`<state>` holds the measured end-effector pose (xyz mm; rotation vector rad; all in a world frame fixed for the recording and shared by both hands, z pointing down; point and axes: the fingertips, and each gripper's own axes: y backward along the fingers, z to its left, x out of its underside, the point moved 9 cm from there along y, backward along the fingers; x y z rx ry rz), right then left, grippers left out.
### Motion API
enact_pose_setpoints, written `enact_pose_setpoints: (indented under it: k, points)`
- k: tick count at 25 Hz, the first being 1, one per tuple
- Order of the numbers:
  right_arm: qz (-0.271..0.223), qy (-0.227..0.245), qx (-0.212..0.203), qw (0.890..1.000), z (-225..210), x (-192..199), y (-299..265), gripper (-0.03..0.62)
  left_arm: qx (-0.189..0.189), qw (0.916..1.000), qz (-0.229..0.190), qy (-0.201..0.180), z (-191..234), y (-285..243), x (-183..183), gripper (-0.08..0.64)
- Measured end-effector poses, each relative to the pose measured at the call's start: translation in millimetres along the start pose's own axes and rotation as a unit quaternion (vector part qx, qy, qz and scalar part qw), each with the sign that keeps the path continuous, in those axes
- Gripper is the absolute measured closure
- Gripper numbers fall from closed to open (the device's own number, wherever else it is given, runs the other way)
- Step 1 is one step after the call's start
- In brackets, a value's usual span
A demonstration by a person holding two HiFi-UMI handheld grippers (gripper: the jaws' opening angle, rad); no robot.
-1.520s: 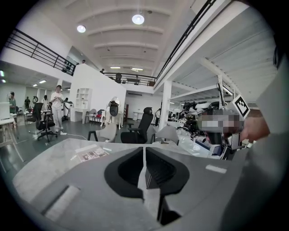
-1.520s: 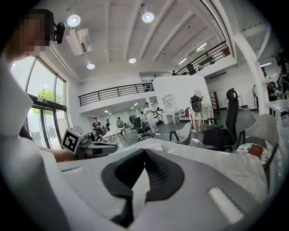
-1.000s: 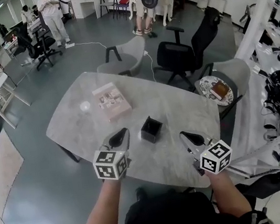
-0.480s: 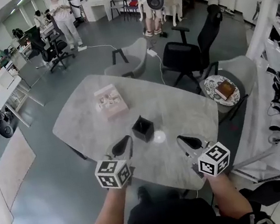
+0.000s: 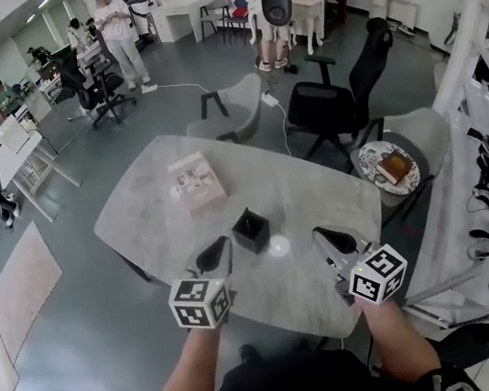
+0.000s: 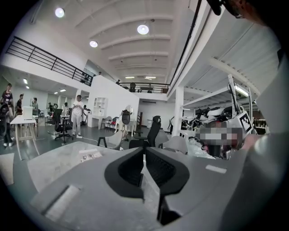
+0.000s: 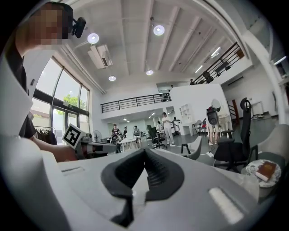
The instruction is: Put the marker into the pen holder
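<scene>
A small black square pen holder (image 5: 251, 230) stands on the grey marble table (image 5: 319, 196), a little nearer than its middle. No marker shows in any view. My left gripper (image 5: 221, 244) hovers just left of the holder, near its front, with the jaws pressed together and nothing between them. My right gripper (image 5: 320, 233) is to the holder's right at about the same depth, also shut and empty. In the left gripper view the left gripper (image 6: 144, 151) shows its jaws meeting, and in the right gripper view the right gripper (image 7: 145, 152) does too.
A pink flat box (image 5: 196, 183) lies on the table's far left part. Office chairs (image 5: 326, 102) stand beyond the far edge. A grey chair at the right carries a patterned plate with a brown book (image 5: 386, 166). People stand far off at the back.
The head view has shifted slightly, so the table sits a little differently in frame. Both grippers stay shut in about the same places by the pen holder.
</scene>
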<state>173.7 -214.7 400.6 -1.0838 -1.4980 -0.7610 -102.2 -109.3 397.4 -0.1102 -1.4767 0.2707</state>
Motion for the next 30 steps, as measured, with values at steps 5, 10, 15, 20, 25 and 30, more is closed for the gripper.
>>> enact_pose_setpoints:
  k: [5,10,15,20,25,30]
  points:
    - [-0.028,0.004,0.01,1.0,13,-16,-18,0.591,-0.002,0.9998,-0.018,-0.001,19,3,-16,0.535]
    - [-0.03,0.017,0.01,0.999,37,-10,-30,0.591,0.001,0.9997,-0.021,0.013,36,12,-19,0.535]
    - [-0.017,0.019,0.018,1.0,44,-1,-34,0.591,0.003,0.9998,-0.018,0.003,51,15,-18,0.537]
    - [-0.007,0.021,0.021,1.0,43,2,-39,0.591,-0.007,0.9999,-0.015,0.001,64,15,-10,0.537]
    - [-0.006,0.017,0.023,1.0,42,3,-42,0.591,-0.008,0.9999,-0.011,0.007,71,16,-5,0.537]
    - [-0.005,0.015,0.025,1.0,45,5,-46,0.591,-0.008,0.9999,-0.007,0.006,76,20,-3,0.538]
